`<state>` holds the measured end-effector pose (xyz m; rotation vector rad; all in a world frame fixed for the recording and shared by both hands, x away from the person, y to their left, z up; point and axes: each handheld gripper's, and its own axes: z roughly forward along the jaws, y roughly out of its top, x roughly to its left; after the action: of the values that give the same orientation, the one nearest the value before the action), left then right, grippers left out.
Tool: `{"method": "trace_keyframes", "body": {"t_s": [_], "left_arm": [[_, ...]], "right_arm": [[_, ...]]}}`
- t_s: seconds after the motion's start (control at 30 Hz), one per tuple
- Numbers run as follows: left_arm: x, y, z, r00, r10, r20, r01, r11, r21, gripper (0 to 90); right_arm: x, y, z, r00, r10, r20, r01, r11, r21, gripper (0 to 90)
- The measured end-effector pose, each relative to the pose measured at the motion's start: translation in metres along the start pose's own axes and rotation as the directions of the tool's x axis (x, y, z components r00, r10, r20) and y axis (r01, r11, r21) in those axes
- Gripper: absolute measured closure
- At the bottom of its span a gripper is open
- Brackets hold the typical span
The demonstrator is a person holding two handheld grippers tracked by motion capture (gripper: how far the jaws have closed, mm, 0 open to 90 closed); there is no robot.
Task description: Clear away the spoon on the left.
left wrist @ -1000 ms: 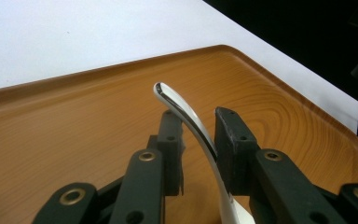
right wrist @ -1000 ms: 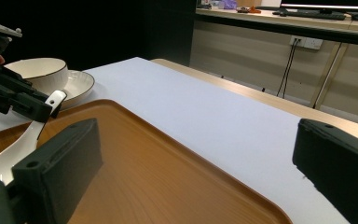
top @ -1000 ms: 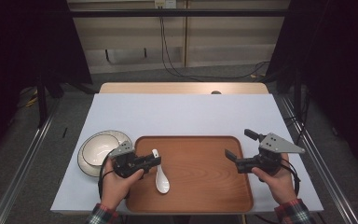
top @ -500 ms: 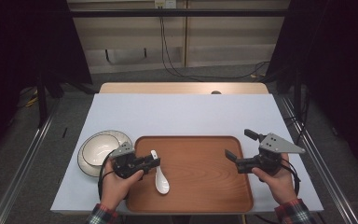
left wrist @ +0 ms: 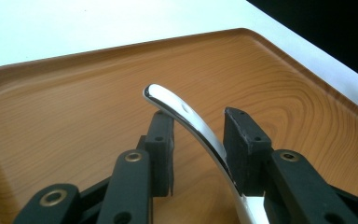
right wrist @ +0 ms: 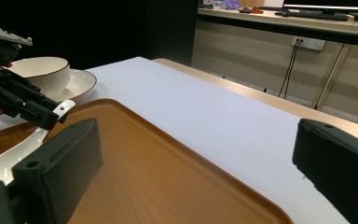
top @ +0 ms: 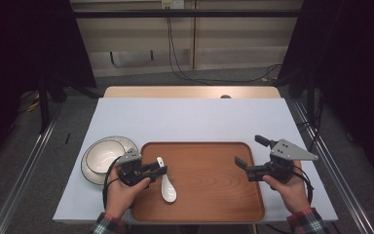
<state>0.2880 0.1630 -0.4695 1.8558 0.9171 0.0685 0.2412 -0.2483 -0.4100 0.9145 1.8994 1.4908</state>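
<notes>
White table (top: 190,119), dark surround. Wooden tray (top: 209,195) near centre; bowl on plate (top: 100,157) left. Right gripper (top: 255,158) agape, idle. Left gripper (top: 158,169) bracketing spoon (top: 167,187) handle — not clenched. Likely grasp step — next, closing, then lifting.

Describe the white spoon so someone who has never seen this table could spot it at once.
Find the wooden tray at the near edge of the white table. On its left part lies the white spoon, handle between the left tongs. Unlike the round white bowl on the plate, it is long and narrow.
</notes>
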Motion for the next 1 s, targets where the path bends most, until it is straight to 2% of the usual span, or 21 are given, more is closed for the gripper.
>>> {"method": "trace_keyframes", "body": {"t_s": [0.8, 0.9, 1.0], "left_arm": [[0.0005, 0.0008, 0.0007, 0.9989, 0.026, -0.039, -0.026, 0.9997, -0.004, 51.7], [0.0011, 0.0017, -0.0004, 0.9986, 0.029, -0.045, -0.029, 0.9996, -0.003, 48.4], [0.0007, 0.0033, -0.0016, 0.9988, 0.022, -0.044, -0.023, 0.9994, -0.025, 44.2]], "right_arm": [[0.0006, 0.0, 0.0004, 1.0, -0.009, -0.001, 0.009, 1.0, 0.001, 1.1], [0.0002, 0.0, 0.0002, 0.9999, -0.011, -0.004, 0.011, 1.0, 0.001, 1.1], [0.0003, -0.0001, 0.0001, 1.0, -0.009, -0.003, 0.009, 1.0, 0.002, 1.1]]}}
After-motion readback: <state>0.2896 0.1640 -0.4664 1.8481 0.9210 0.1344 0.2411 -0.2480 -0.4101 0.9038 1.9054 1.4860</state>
